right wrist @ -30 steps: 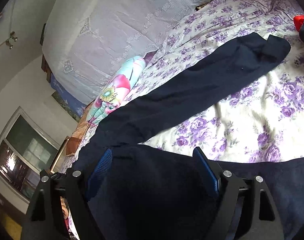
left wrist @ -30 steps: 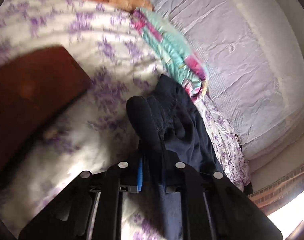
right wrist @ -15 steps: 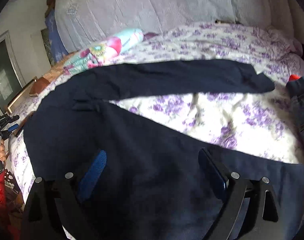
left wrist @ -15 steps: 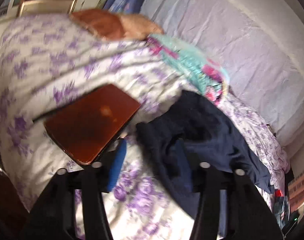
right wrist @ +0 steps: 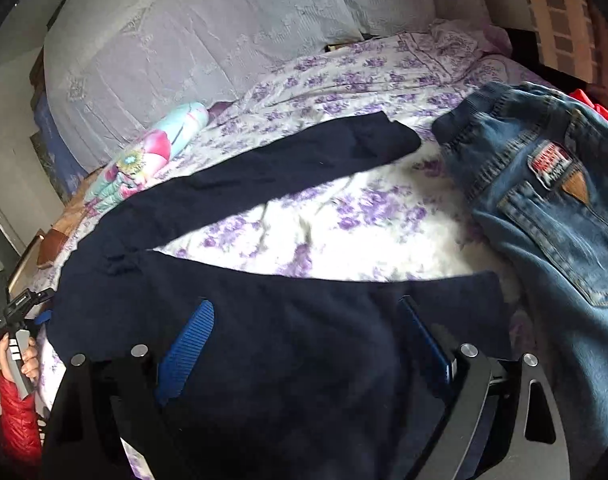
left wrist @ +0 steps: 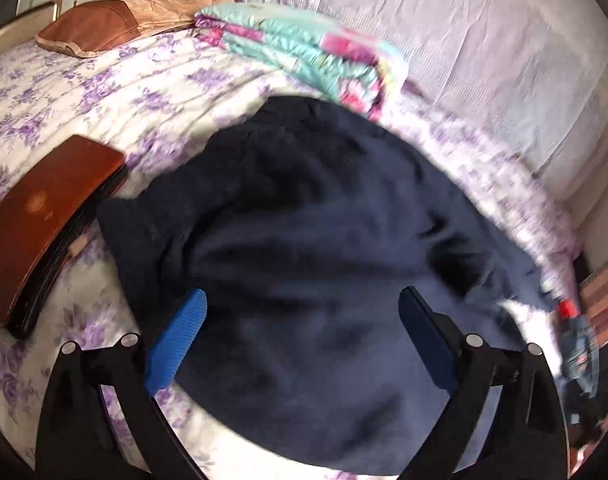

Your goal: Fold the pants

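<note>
Dark navy pants [right wrist: 263,184] lie spread on a bed with a purple-flowered sheet [right wrist: 344,232]. One leg runs toward the far right, the other lies under my right gripper [right wrist: 304,320], which is open and empty just above the cloth. In the left wrist view the waist end of the pants [left wrist: 304,220] lies bunched under my left gripper [left wrist: 299,312], which is open and empty. The left gripper also shows in the right wrist view [right wrist: 17,312] at the far left, held in a hand.
Blue jeans [right wrist: 544,200] lie at the right of the bed. A brown flat case [left wrist: 43,220] lies left of the pants. A folded teal-and-pink quilt [left wrist: 304,48] and a brown pillow [left wrist: 115,20] lie by the covered headboard [right wrist: 203,40].
My left gripper was shut on the pants' waist, then opened and let it drop onto the bed. My right gripper stayed open and drew back, so the jeans came into view.
</note>
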